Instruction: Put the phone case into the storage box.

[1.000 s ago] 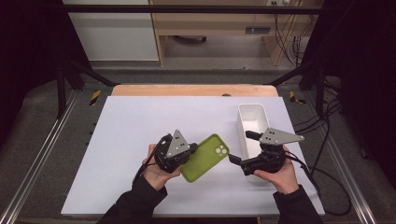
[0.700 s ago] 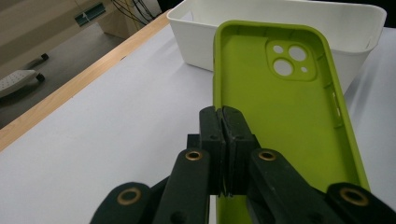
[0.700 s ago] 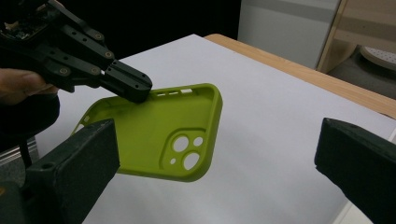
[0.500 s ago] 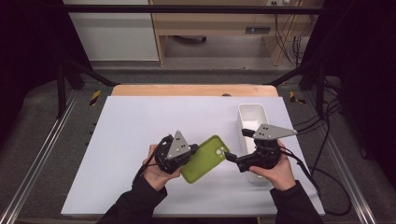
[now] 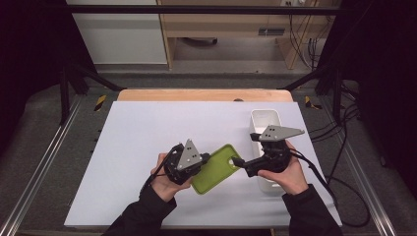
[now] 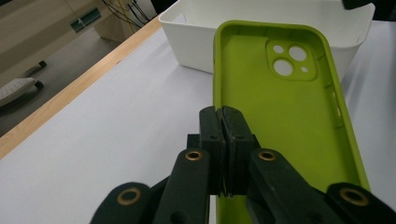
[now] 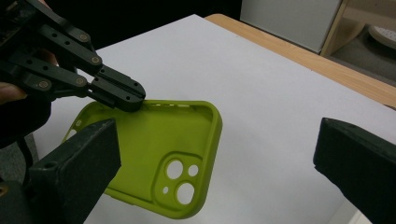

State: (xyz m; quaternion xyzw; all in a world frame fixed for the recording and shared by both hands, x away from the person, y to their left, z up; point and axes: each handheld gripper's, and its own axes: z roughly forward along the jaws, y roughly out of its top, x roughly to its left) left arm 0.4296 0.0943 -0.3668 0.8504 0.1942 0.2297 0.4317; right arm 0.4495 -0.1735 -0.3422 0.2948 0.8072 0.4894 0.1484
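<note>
High view: green phone case [image 5: 215, 168] now lower and flatter over the white tabletop [image 5: 147, 142] than a moment ago, right gripper [image 5: 237, 162] drawn closer to its camera end. Left gripper view: left gripper [image 6: 222, 116] clamped shut on case rim, white bin [image 6: 261, 28] behind. Right gripper view: jaws wide open, nothing between, so probably a handover not yet made.

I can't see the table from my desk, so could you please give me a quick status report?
Left gripper shut on green phone case rim. Right gripper open, facing case's camera end. White bin behind; path clear.
</note>
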